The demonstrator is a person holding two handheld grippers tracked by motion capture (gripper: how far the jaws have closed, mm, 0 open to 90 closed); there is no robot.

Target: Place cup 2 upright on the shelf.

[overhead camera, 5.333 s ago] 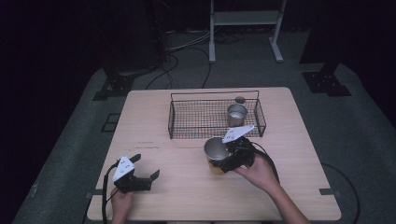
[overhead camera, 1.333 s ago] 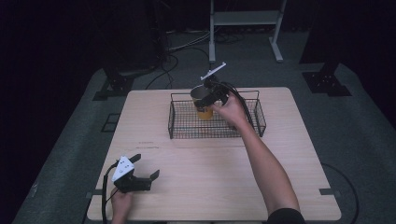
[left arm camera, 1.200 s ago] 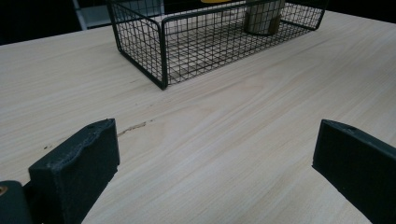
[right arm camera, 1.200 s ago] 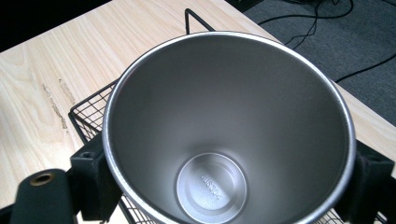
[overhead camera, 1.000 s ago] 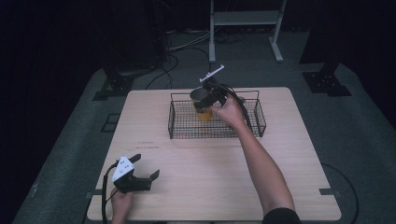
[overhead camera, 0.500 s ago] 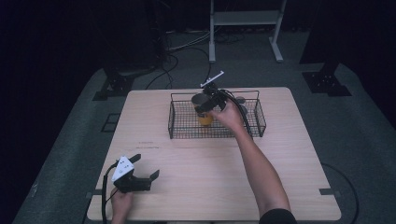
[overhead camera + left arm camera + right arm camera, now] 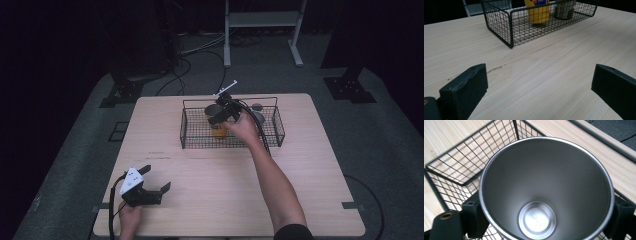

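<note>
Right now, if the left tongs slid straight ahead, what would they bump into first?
Probably the wire basket: bare table lies ahead of the open left tongs, then the basket's near corner. Depth is hard to judge.

A pale wood-grain counter (image 7: 310, 200) stands on a grey carpeted floor (image 7: 380, 120) in a dark room; the light falls on the counter and fades to near black at the edges. Behind it stands a white metal frame (image 7: 262, 20) with a shelf. Black cables (image 7: 192, 50) trail across the floor, and dark stand bases (image 7: 350, 87) sit to either side.
</note>
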